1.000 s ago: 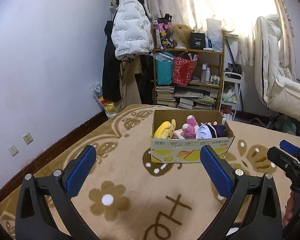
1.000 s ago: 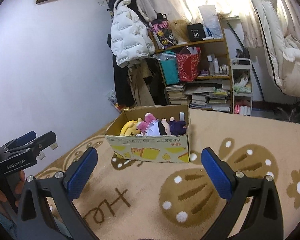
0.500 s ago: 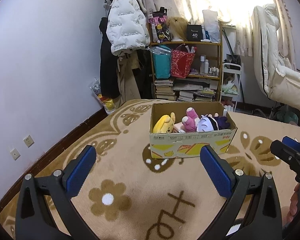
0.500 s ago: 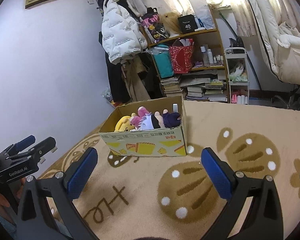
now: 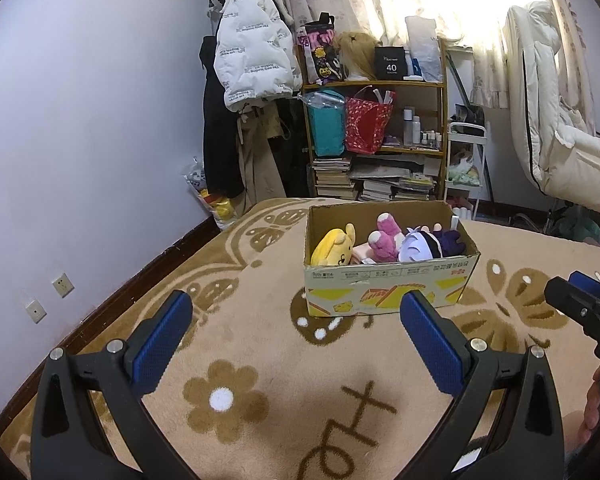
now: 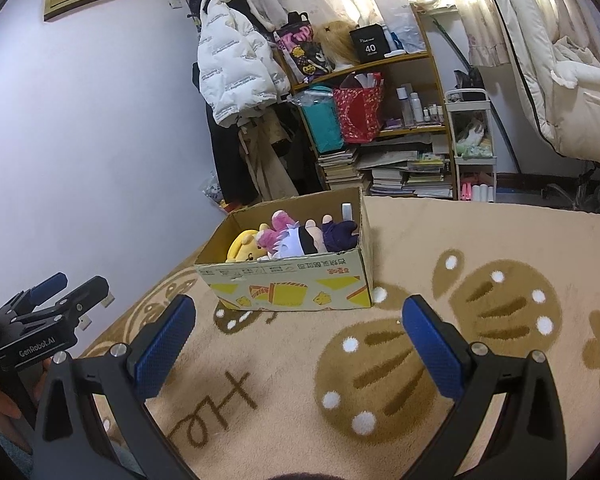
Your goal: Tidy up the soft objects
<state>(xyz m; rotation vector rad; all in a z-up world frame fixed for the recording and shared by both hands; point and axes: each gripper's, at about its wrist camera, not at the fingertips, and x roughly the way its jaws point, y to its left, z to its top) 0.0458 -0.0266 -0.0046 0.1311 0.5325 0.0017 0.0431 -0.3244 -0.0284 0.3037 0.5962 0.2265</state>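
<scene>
Two black grippers with blue pads, left gripper (image 5: 296,336) and right gripper (image 6: 300,336), both spread wide with nothing between the fingers, hovering over a beige carpet with brown flower patterns (image 5: 260,344). Open cardboard box with yellow print (image 5: 388,292) sits on the carpet ahead of both, apart from them. Inside: yellow plush toy (image 5: 334,250), pink plush toy (image 5: 384,236), white-and-purple plush doll (image 5: 428,244), packed side by side.

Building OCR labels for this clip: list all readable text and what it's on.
"40": black box on the shelf top.
"GenRobot.AI": body of the left tongs in the right wrist view.
White puffer jacket: rows of print, too small to read.
Cardboard box: red and black print on the front, too blurred to read.
</scene>
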